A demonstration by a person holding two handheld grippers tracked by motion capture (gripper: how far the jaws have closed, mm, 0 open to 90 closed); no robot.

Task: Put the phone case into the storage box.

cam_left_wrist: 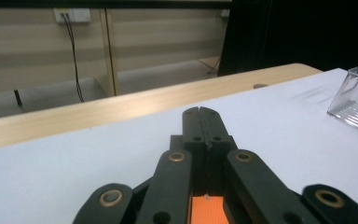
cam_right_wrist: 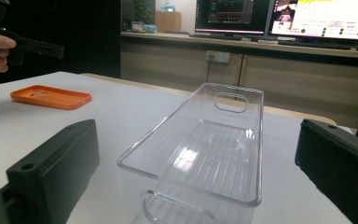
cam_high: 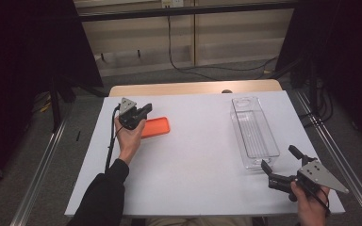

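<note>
My left gripper (cam_high: 143, 112) hangs jaws pressed together over the orange phone case (cam_high: 156, 127) near the table's (cam_high: 193, 155) left edge; my right gripper (cam_high: 279, 164) is spread, facing the clear bin (cam_high: 253, 132) toward the right edge.

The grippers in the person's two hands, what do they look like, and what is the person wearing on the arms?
Both are black two-jaw tools. The left gripper carries a grey three-cornered plate on top, and a black cable trails from it along the forearm, which wears a black sleeve. The right gripper has the same grey plate, with small dark holes, and blocky black jaws.
</note>
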